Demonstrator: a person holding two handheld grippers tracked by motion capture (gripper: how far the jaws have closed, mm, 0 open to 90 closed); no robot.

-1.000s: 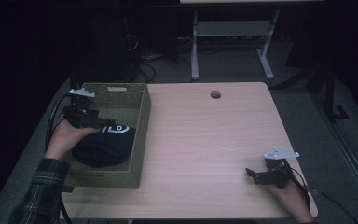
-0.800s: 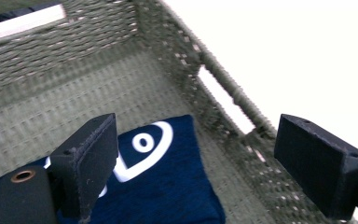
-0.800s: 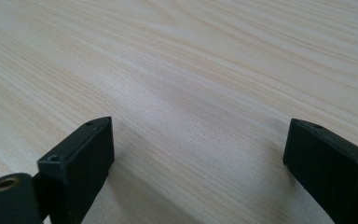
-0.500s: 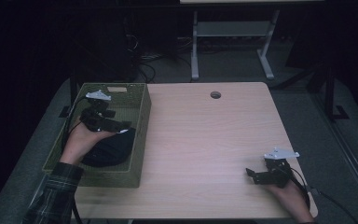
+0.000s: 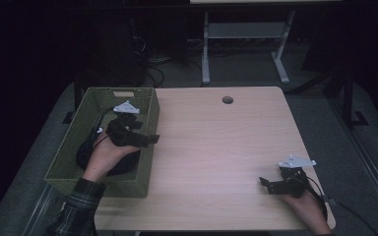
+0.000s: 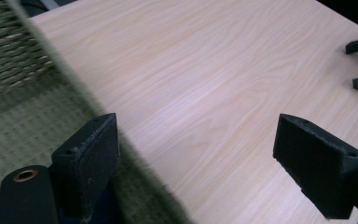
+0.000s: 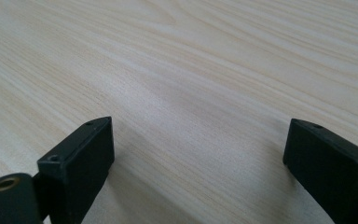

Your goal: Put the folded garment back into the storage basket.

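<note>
So the left hand-held gripper (image 5: 147, 139) has lifted up out of the green basket (image 5: 145, 105) and now hangs over the basket's right rim, jaws pointing out across the bench (image 5: 216, 147). A second ago it was down inside the basket, right on the dark blue bundle (image 5: 86, 155) (looks like folded cloth, can't say more). Now its jaws are wide apart with nothing between them; in the left gripper view (image 6: 200, 154) you just see bare wood and the basket rim between the pads. The bundle itself sits at the bottom of the basket, toward the near end, partly under the person's left hand (image 5: 103, 157).

My read: the drop into the basket is done and this is the pull-away, so the job looks basically finished.

The right hand-held gripper (image 5: 266, 184) hasn't budged compared to the earlier frames. It's parked well apart from the basket, at the bench's near right corner, jaws spread and empty over plain wood (image 7: 196, 172).
</note>
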